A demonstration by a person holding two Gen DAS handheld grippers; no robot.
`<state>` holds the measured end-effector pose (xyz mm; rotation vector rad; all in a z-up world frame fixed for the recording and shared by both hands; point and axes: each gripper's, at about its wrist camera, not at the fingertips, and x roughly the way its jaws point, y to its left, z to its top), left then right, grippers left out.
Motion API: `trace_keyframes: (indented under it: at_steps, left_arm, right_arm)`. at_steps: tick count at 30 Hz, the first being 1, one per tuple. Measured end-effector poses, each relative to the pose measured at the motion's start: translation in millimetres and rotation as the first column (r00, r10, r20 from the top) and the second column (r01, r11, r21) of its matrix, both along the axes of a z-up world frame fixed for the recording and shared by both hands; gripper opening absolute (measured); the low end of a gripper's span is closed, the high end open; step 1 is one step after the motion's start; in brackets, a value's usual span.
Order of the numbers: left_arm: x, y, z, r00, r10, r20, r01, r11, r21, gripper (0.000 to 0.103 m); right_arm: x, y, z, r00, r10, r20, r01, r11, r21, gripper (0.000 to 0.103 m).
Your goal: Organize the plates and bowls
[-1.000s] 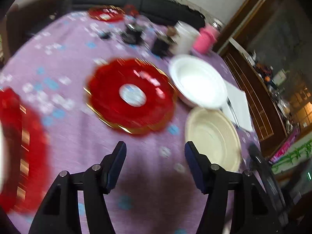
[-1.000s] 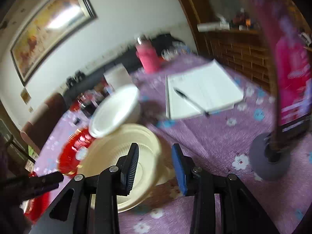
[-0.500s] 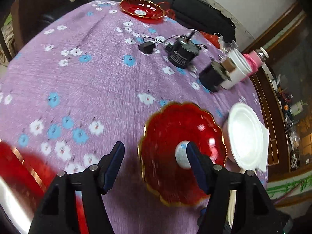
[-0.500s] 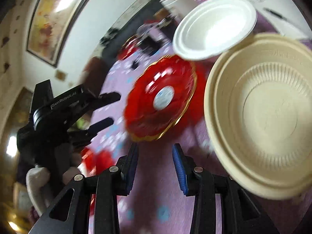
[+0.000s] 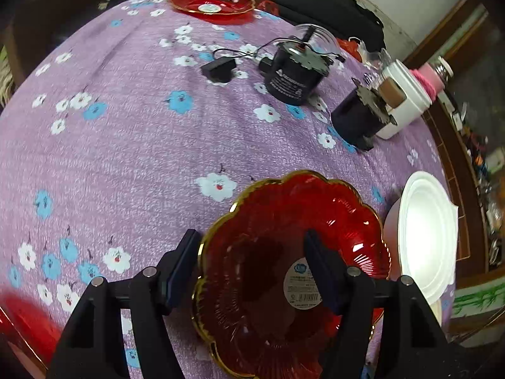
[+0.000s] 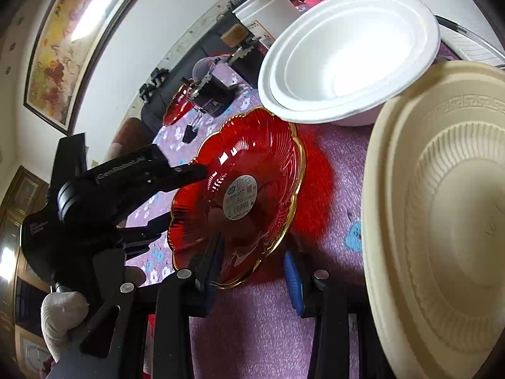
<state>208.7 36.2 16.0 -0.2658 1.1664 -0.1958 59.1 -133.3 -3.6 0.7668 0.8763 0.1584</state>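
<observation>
A red glass plate with a gold scalloped rim (image 5: 284, 252) (image 6: 249, 195) lies on the purple flowered cloth. My left gripper (image 5: 252, 262) is open, its jaws straddling the plate's near left rim; it also shows in the right wrist view (image 6: 176, 195). My right gripper (image 6: 252, 271) is open, its jaws straddling the plate's near rim. A white foam bowl (image 6: 347, 53) (image 5: 426, 237) stands beside the red plate. A cream paper plate (image 6: 442, 214) lies to the right. A second red plate (image 5: 211, 1) sits at the table's far edge.
Two black motors (image 5: 293, 75) with a cable and a small black box (image 5: 219, 69), a white tub (image 5: 404, 98) and a pink bottle (image 5: 429, 77) stand behind. A notebook with a pen (image 6: 467, 31) lies far right. Another red plate edge (image 5: 22, 322) shows at bottom left.
Both grippers have moved in on the red plate from opposite sides, so it now fills the space between their jaws. The plate has not moved on the cloth.
</observation>
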Motion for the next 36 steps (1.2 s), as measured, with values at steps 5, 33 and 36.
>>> trace_keyframes:
  at_steps: [5, 33, 36]
  left_arm:
    - [-5.6, -3.7, 3.9, 0.999, 0.013, 0.033, -0.017, 0.993, 0.118, 0.041]
    - [-167.4, 120.6, 94.3, 0.936, 0.229, 0.269, -0.238, 0.971, 0.001, 0.022]
    - [-189.3, 145.6, 97.0, 0.925, 0.266, 0.273, -0.268, 0.963, -0.028, 0.022]
  right_arm:
    - [0.7, 1.5, 0.0, 1.000, 0.012, -0.006, -0.012, 1.000, -0.029, 0.027]
    - [-87.4, 84.7, 91.2, 0.930, 0.271, 0.249, -0.225, 0.954, -0.198, 0.024]
    - [-99.7, 103.7, 99.1, 0.915, 0.312, 0.255, -0.260, 0.941, -0.217, 0.024]
